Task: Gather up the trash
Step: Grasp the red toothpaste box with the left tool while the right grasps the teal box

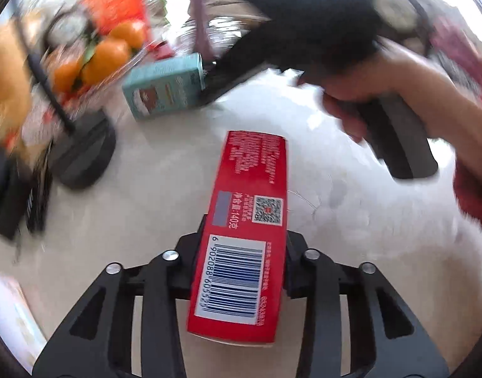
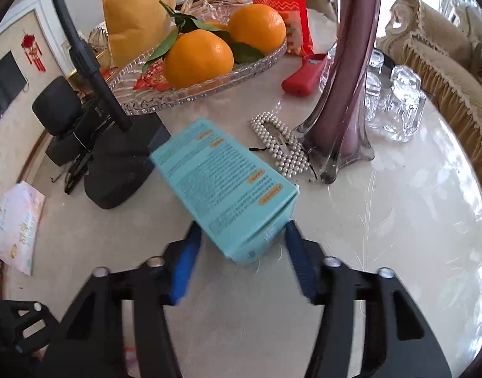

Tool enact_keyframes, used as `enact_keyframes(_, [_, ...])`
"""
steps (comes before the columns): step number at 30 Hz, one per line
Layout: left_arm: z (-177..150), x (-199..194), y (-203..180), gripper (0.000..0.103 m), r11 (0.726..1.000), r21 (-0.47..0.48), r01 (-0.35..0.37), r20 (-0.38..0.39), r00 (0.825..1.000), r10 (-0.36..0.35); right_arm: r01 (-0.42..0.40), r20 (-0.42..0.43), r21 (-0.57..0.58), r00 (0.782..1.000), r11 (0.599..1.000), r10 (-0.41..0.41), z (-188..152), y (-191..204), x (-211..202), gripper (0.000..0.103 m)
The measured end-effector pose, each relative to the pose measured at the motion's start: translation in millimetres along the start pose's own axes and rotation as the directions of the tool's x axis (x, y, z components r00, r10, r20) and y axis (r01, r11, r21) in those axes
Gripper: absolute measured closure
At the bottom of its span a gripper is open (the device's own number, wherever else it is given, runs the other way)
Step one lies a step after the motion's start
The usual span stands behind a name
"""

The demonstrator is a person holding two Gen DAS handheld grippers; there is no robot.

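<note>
The left gripper point(image 1: 241, 264) is clamped on a long red box point(image 1: 245, 236), its fingers pressing both long sides near the end with the white barcode label. The box carries white print and a small square code patch, and its long axis runs straight ahead from the gripper, the far end pointing out over the pale table point(image 1: 152, 189).

The right gripper point(image 2: 241, 253) grasps a light blue box point(image 2: 225, 186) by its near end, the blue pads point(image 2: 185, 261) touching its two sides. This box is covered in fine print with small orange labels. Its long axis slants away from the gripper, forward and to the left, toward a black stand base point(image 2: 121, 170).

Beyond the blue box, a glass tray point(image 2: 209, 82) holds oranges point(image 2: 198, 58). Ahead and to the right of the gripper lie a pearl hair clip point(image 2: 280, 141) and the foot of a purple glass vase point(image 2: 344, 94).
</note>
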State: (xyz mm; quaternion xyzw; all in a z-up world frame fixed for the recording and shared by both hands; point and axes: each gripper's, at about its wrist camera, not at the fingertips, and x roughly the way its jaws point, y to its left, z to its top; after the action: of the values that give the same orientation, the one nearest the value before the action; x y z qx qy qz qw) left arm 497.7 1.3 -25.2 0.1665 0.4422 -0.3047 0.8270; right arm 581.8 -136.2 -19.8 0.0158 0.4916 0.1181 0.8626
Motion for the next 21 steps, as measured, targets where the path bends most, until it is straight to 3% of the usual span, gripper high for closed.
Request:
enact_keyframes(1, [-2.4,-0.9,2.0,0.066,1.000,-0.022,-0.015,0.009,1.000,0.015,-0.008,-0.002,-0.013,1.000,1.000,0.008,-1.8,1.9,-1.0,0.103])
enact_keyframes(4, [-12.0,-11.1,-5.6,0.066,0.998,-0.043,0.035,0.040,0.999,-0.034,-0.037,0.017,0.003,0.999,0.999,0.037,-12.0,1.0,-13.2,0.103])
enact_keyframes(6, [-17.6,-12.5,-12.0,0.066,0.999,-0.049,0.017,0.018,1.000,-0.016,-0.069,0.028,-0.021,0.997,0.997,0.070,-20.0,2.3,-23.5,0.103])
enact_keyframes(8, [-23.2,-17.3,-13.0,0.066,0.997,-0.070,-0.028,0.004,1.000,0.028,0.050,0.082,-0.142,0.996,0.989,-0.039,-25.0,12.1,-37.1,0.103])
enact_keyframes(9, [-25.0,-21.8,-9.2,0.066,0.993,-0.106,-0.042,0.008,0.999,0.043,0.073,0.101,-0.184,0.993,0.980,-0.055,-24.6,14.6,-42.1,0.100])
enact_keyframes(11, [-26.3,-28.9,2.7,0.066,0.978,-0.204,-0.053,0.019,0.998,0.058,0.138,0.129,-0.252,0.986,0.958,-0.108,-18.4,19.1,-48.2,0.065])
enact_keyframes(12, [-27.9,-32.6,7.1,0.066,0.969,-0.239,-0.063,0.025,0.997,0.071,0.167,0.151,-0.271,0.980,0.948,-0.130,-15.4,20.5,-49.8,0.018])
enact_keyframes(13, [-27.2,-34.3,12.1,0.066,0.962,-0.264,-0.067,0.033,0.996,0.079,0.194,0.195,-0.308,0.971,0.931,-0.137,-10.5,23.7,-51.8,0.011])
enact_keyframes(15, [-28.8,-37.7,16.0,0.066,0.956,-0.287,-0.067,0.051,0.995,0.085,0.215,0.231,-0.378,0.964,0.901,-0.133,-0.2,30.0,-50.6,0.011])
enact_keyframes(18, [-24.9,-33.9,24.9,0.066,0.948,-0.312,-0.067,0.061,0.994,0.090,0.193,0.220,-0.414,0.970,0.889,-0.108,22.0,36.8,-35.9,0.011])
enact_keyframes(21, [-24.6,-44.3,22.3,0.066,0.951,-0.300,-0.079,0.060,0.993,0.101,0.219,0.209,-0.472,0.969,0.854,-0.134,39.9,47.4,-8.4,0.011])
